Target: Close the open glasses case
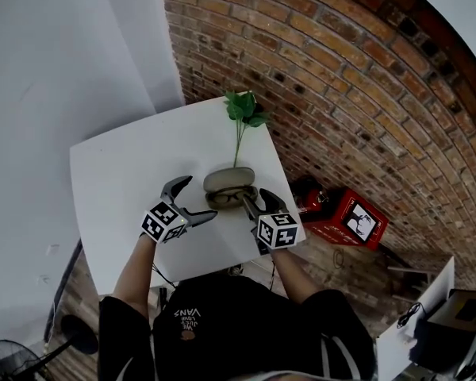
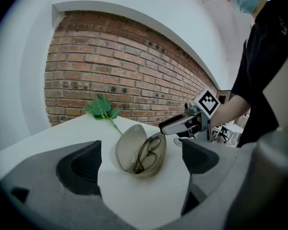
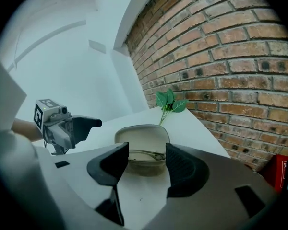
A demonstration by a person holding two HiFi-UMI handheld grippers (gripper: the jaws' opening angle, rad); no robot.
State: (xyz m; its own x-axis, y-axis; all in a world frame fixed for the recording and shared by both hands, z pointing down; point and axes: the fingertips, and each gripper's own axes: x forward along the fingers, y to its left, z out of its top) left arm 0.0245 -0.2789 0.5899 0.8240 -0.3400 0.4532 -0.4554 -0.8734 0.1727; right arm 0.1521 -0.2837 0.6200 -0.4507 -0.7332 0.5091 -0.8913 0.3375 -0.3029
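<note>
An open beige glasses case (image 1: 229,187) lies on the white table (image 1: 127,173) with a pair of glasses (image 2: 149,152) in its lower half and its lid (image 3: 142,137) raised. My left gripper (image 1: 195,199) stands open just left of the case, nothing between its jaws. My right gripper (image 1: 255,200) is open at the case's right end, its jaws close to the rim of the case (image 3: 143,163). In the left gripper view the case (image 2: 140,151) lies ahead between the jaws, with the right gripper (image 2: 180,124) reaching over its far side.
A green artificial plant sprig (image 1: 244,113) lies on the table behind the case, toward the brick wall (image 1: 341,78). A red box (image 1: 347,217) sits on the floor to the right of the table. The table's near edge is right under my hands.
</note>
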